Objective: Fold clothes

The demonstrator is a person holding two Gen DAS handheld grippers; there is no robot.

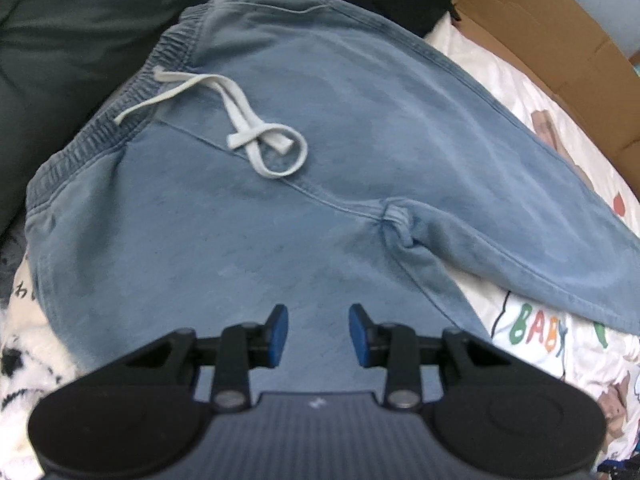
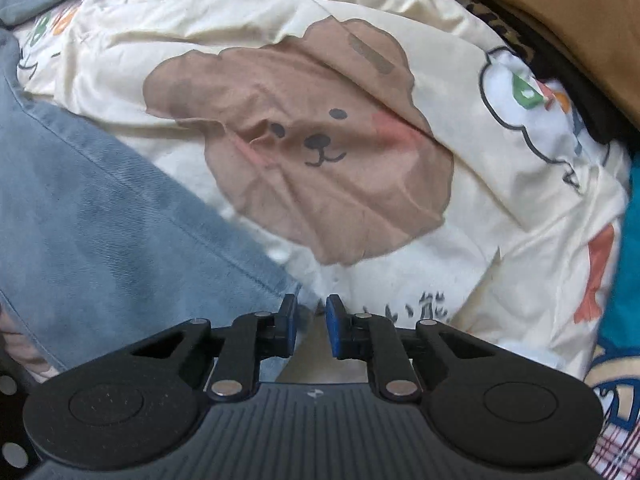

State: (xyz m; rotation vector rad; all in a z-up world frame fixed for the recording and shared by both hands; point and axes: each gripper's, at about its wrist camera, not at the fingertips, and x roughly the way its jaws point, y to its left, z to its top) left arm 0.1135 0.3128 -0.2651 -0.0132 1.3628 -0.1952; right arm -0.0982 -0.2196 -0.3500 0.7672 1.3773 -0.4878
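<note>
- In the left wrist view the left gripper (image 1: 318,336) is held low over the blue trousers (image 1: 248,208), its blue pads spread with bare cloth showing between them; nothing is pinched.
- In the right wrist view the right gripper (image 2: 311,328) is seen with its pads drawn near together but a narrow gap left open. The hem corner of a trouser leg (image 2: 100,216) lies just at that gap; whether cloth is caught between the pads cannot be told, since the spot is blurred and partly hidden by the left finger.
- The trousers are laid flat on the printed bedsheet (image 2: 400,264), front side up, with the legs parted at the crotch seam (image 1: 394,216) and one leg run out to the right.
- Further off, the white drawstring (image 1: 256,140) is looped loosely on the front panel, below the elastic waistband (image 1: 132,92).
- Beyond the waistband a dark green cloth (image 1: 60,40) is seen, and a cardboard box (image 1: 540,44) at the far right.
- The step in hand is judged to be the first fold: the garment is spread but not yet doubled.
- The next move appears to call for a firm pinch on the leg hem by the right gripper and a grip on the near side edge or waistband by the left, so that one leg can be carried over onto the other with seams aligned.
</note>
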